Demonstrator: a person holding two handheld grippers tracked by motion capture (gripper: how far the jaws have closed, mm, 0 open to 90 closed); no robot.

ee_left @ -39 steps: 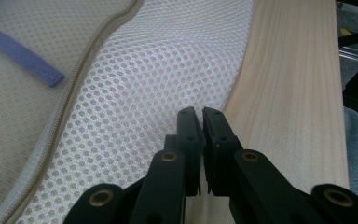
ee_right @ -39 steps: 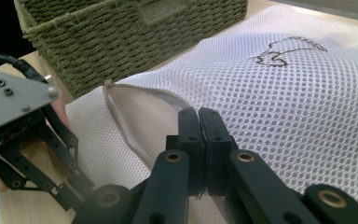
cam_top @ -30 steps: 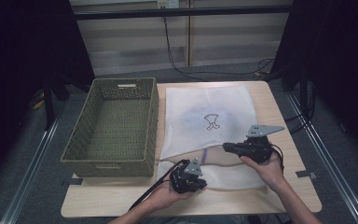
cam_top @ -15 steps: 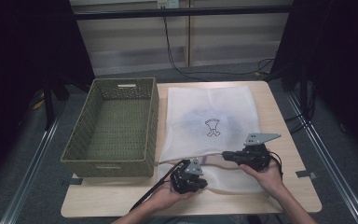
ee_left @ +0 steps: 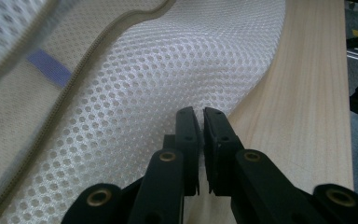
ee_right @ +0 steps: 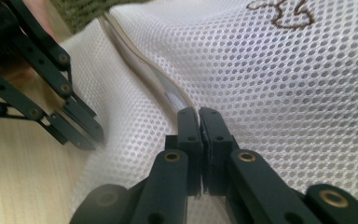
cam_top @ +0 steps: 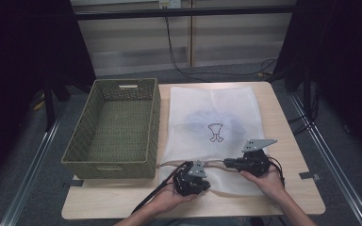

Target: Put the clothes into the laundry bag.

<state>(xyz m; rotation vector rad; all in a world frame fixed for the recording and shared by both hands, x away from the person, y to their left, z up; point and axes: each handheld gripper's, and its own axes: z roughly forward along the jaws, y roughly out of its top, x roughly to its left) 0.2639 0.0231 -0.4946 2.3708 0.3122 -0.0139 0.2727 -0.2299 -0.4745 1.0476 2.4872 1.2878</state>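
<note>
A white mesh bag (cam_top: 212, 108) with a small brown emblem lies flat on the wooden table (cam_top: 287, 141). A tan zipper (cam_top: 212, 163) runs along its near end. My left gripper (cam_top: 185, 166) sits at the bag's near left part, its jaws shut on the mesh edge (ee_left: 223, 93). The left gripper (ee_right: 91, 135) also appears at the left of the right gripper view. My right gripper (cam_top: 226, 163) points left along the zipper and is shut on the zipper's pull (ee_right: 175, 100). In both gripper views the jaws stand pressed together, left gripper (ee_left: 198, 113) and right gripper (ee_right: 198, 112).
A green woven basket (cam_top: 113, 127) stands empty on the table's left half, close beside the bag. Cables trail from both grippers toward the front edge. Dark curtains and a metal frame surround the table.
My right gripper has come down and nearer the front edge, and the raised near end of the bag has settled lower. The left gripper has stayed put.
</note>
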